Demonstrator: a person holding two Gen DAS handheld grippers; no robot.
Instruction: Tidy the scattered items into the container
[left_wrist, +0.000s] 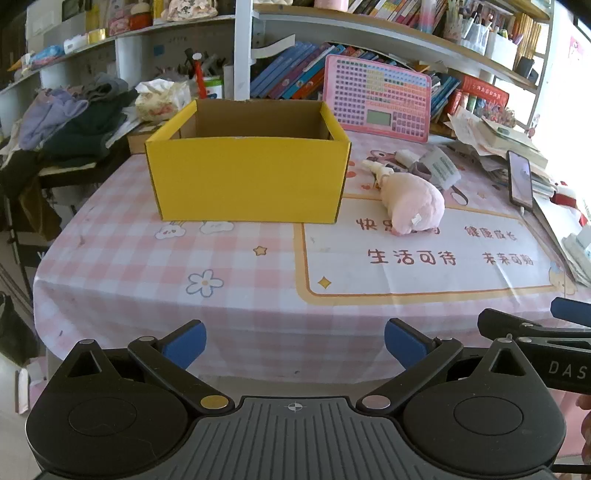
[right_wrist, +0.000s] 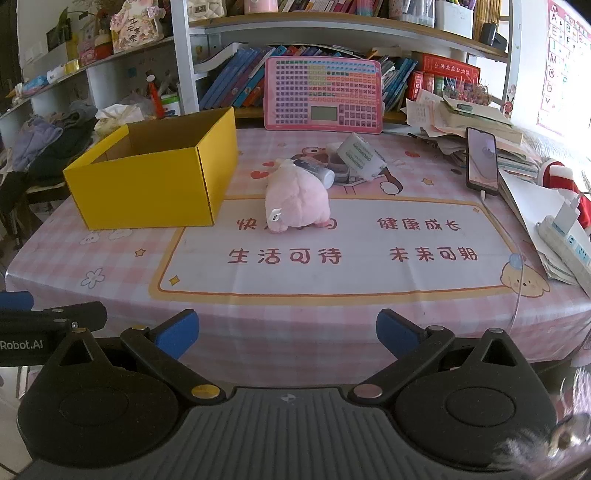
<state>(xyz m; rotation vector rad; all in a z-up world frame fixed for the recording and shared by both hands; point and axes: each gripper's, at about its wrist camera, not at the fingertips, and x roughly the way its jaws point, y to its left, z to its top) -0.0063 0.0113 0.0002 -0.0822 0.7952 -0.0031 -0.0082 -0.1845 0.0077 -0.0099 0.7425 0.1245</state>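
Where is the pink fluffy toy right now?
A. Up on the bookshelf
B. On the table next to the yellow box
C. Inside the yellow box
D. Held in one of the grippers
B: the pink fluffy toy lies on the tablecloth just beside the yellow box, and both the left gripper and the right gripper are open and hold nothing.

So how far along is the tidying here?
Nothing looks done: the visible part of the yellow box is bare. Nothing in hand: left gripper and right gripper are open. Left: the pink plush and small items behind it.
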